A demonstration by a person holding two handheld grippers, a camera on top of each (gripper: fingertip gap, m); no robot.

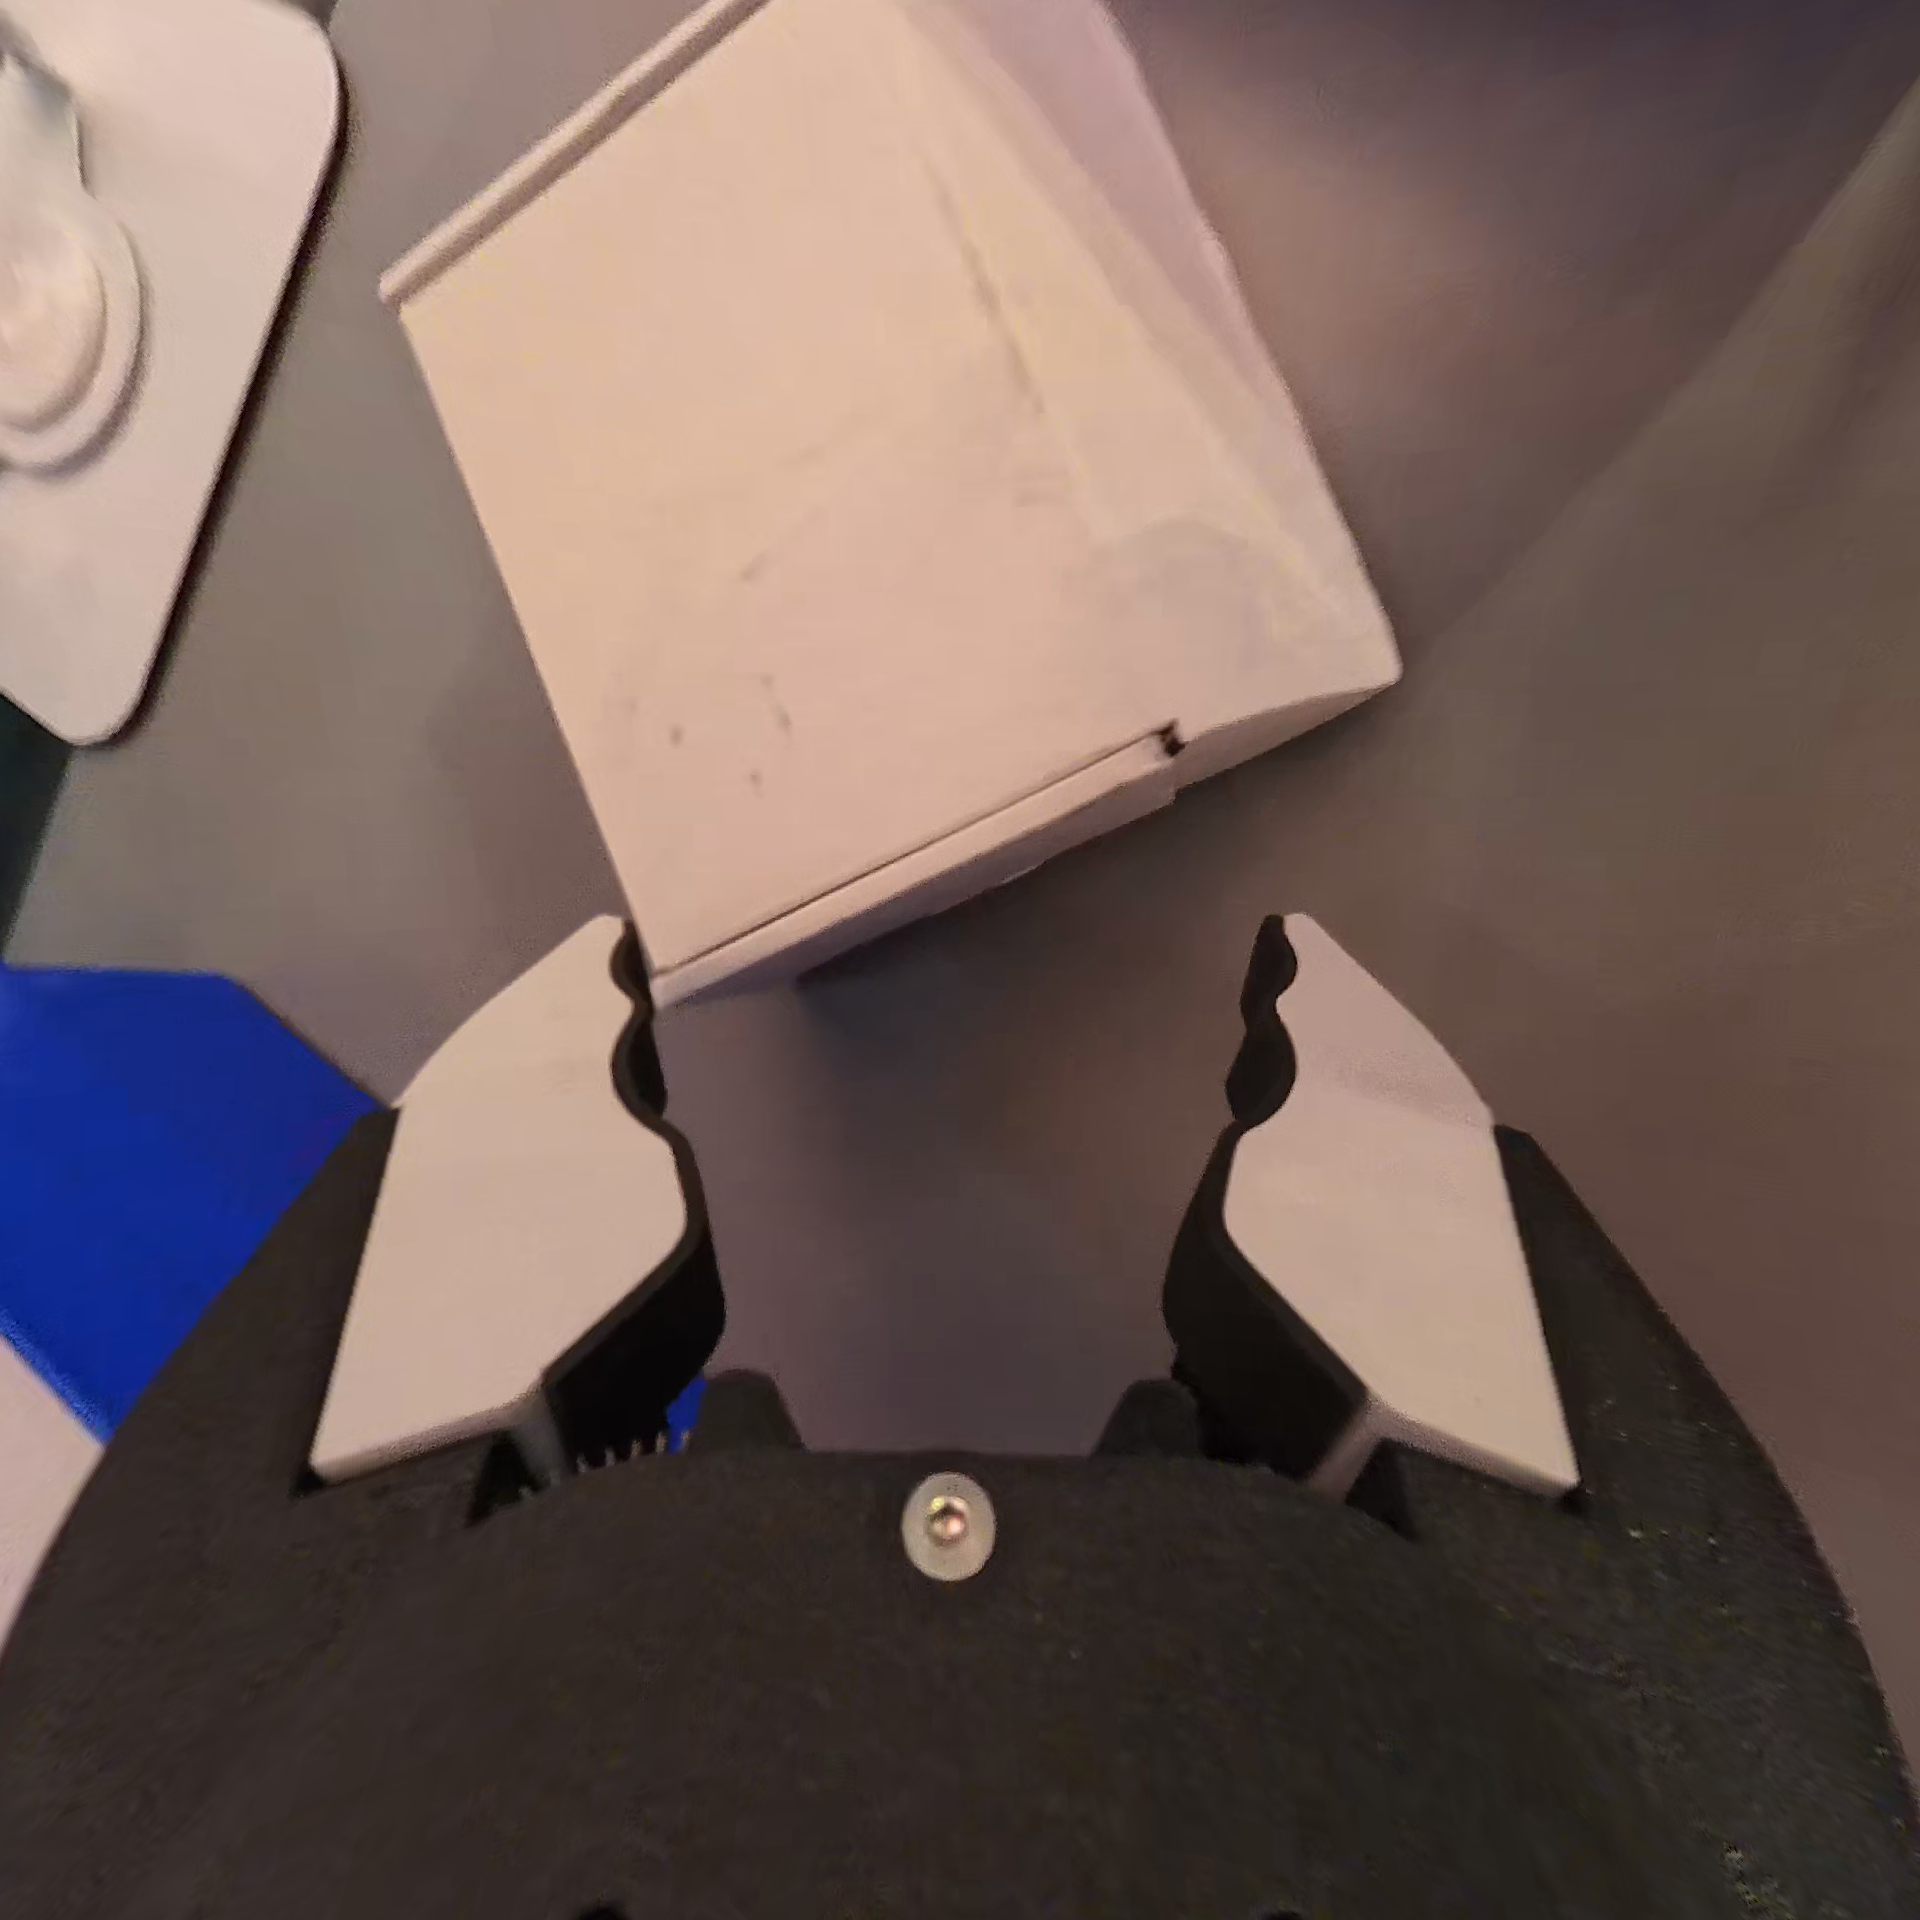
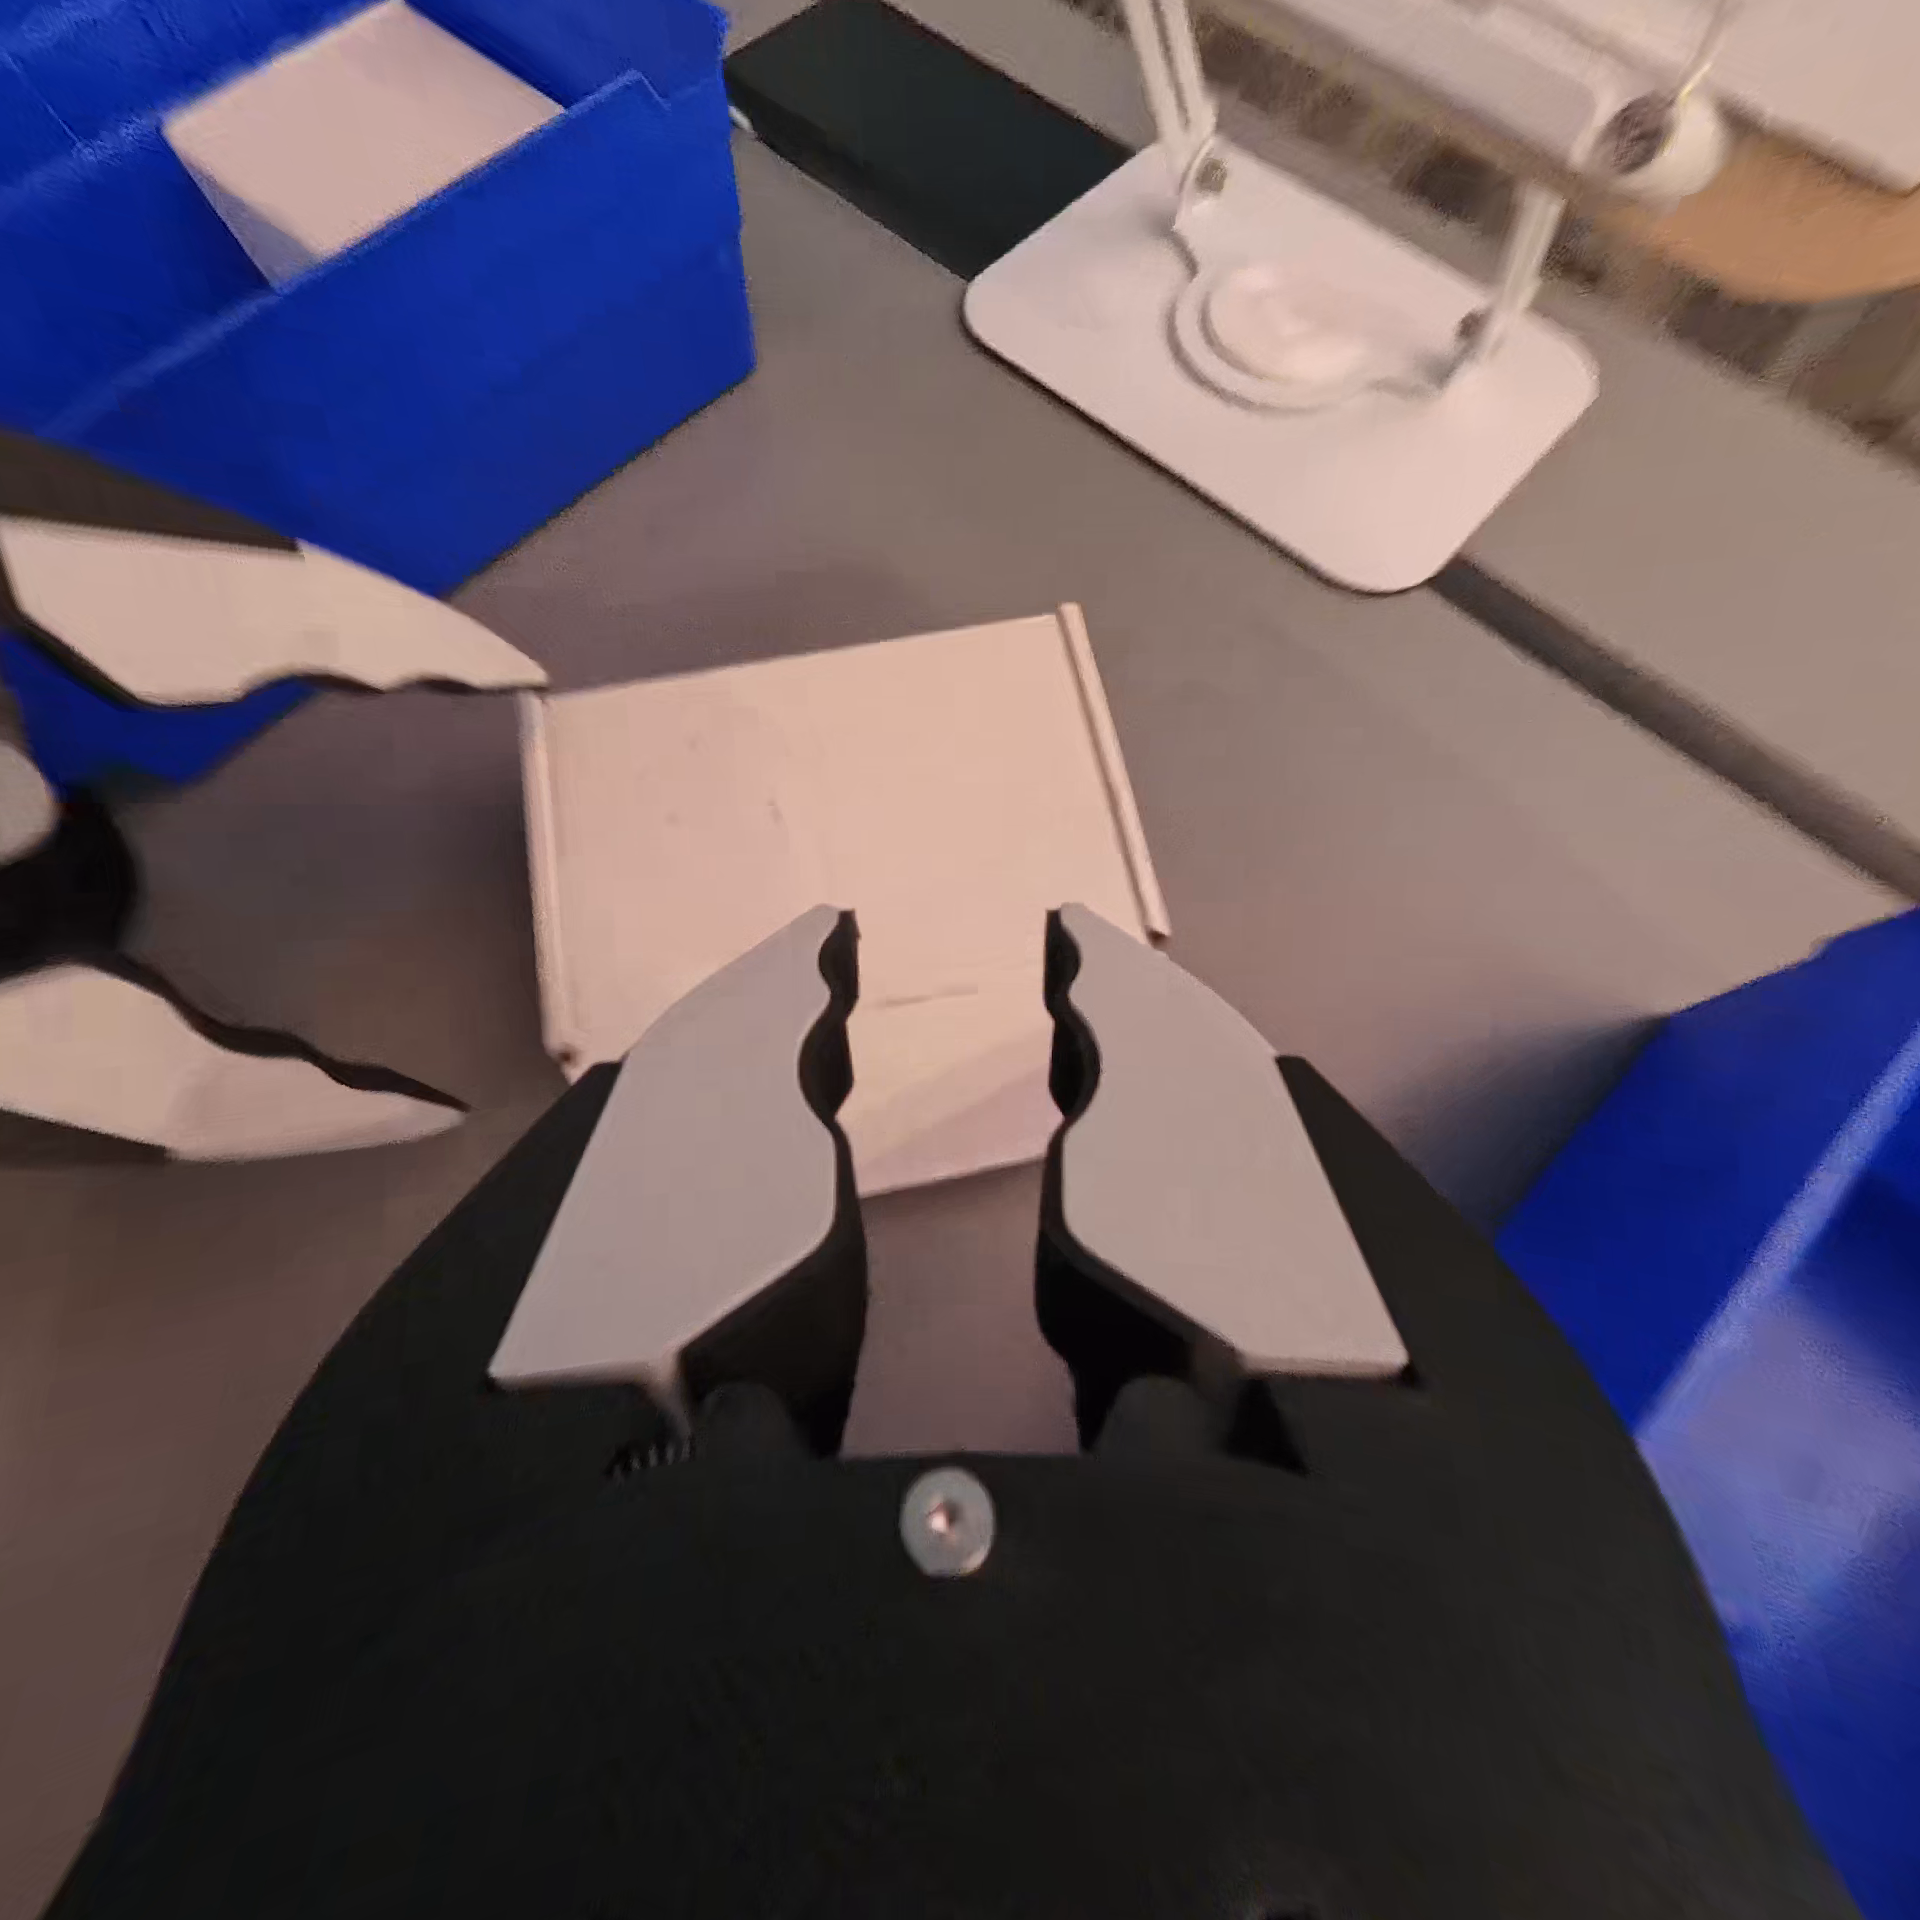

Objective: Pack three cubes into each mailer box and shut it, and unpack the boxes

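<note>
Grey table (image 2: 1351,831) bears a shut, flat white mailer box (image 2: 831,790), both grippers (image 1: 951,977) (image 2: 951,966) gaping, empty.

A lab-like recording bench: grey tabletop (image 2: 1299,831), blue bins (image 2: 416,343), white camera stand (image 2: 1288,416).

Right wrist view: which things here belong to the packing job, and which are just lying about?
Job:
- closed white mailer box on the table
- blue bin holding another white box
- second blue bin, near right
- left gripper, jaws open
- right gripper, jaws open

Lying about:
- white stand
- black slab behind it
</note>
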